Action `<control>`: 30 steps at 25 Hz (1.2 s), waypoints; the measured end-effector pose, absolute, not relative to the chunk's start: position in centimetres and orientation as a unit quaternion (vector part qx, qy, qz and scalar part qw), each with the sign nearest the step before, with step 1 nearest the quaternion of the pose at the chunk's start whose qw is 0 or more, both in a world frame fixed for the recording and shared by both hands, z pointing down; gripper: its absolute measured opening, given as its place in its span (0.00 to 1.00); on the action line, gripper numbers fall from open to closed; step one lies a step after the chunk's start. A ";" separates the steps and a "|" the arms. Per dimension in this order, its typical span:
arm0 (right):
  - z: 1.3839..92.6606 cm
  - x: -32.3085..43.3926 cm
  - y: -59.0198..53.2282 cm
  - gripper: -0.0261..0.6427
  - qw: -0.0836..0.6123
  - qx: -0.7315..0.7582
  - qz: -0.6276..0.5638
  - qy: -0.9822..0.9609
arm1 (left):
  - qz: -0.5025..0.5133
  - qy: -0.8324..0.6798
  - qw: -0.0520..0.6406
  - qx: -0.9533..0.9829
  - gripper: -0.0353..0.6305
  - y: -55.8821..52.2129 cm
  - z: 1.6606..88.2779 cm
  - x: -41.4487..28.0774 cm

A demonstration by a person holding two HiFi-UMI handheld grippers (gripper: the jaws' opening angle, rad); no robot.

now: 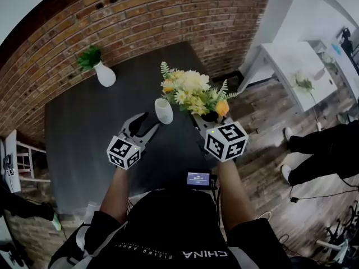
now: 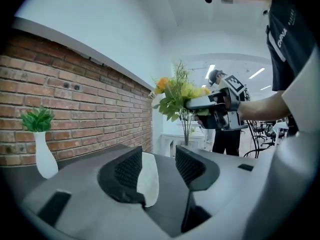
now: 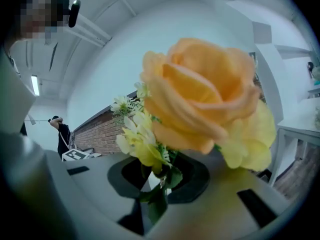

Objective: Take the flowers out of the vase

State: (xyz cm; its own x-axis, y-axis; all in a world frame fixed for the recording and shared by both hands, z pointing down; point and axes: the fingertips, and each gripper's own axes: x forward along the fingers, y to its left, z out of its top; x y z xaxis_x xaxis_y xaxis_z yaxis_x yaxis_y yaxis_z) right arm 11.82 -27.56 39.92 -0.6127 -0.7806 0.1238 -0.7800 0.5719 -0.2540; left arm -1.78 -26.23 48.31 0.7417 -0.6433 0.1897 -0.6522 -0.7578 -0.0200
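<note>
My right gripper (image 1: 208, 118) is shut on the stems of a bouquet of yellow, white and orange flowers (image 1: 193, 93). It holds them in the air, apart from the small white vase (image 1: 164, 111) on the dark table (image 1: 84, 133). Up close in the right gripper view, an orange rose (image 3: 200, 94) fills the frame and green stems run down between the jaws of the right gripper (image 3: 157, 176). My left gripper (image 1: 148, 122) is open at the vase. In the left gripper view the vase (image 2: 148, 179) stands between the jaws of the left gripper (image 2: 159, 166), against the left pad with a gap on the right.
A second white vase with a green plant (image 1: 102, 70) stands at the table's far left by the brick wall (image 1: 168, 21). A small device with a screen (image 1: 198, 179) sits at the near edge. A white table (image 1: 297, 66) and a standing person (image 1: 320, 150) are to the right.
</note>
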 end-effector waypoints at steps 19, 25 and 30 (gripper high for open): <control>42.7 12.7 -27.3 0.15 -0.023 -0.441 -0.182 0.879 | 0.068 -0.343 0.029 0.936 0.06 -25.5 47.8 -1.6; 45.8 13.9 -28.5 0.15 -0.065 -0.443 -0.219 0.867 | 0.075 -0.340 0.035 0.937 0.06 -24.8 48.5 -1.1; 50.5 15.0 -29.9 0.15 -0.121 -0.439 -0.269 0.849 | 0.082 -0.342 0.047 0.935 0.06 -24.5 49.4 -0.5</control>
State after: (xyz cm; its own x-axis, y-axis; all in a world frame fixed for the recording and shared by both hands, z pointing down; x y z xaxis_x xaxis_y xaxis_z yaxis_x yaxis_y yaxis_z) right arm 14.99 -29.92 50.48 -0.5855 -0.6798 0.4417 -0.8101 0.4706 -0.3495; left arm -0.55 -24.48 49.39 0.7522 -0.6323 0.1856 -0.6477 -0.7612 0.0321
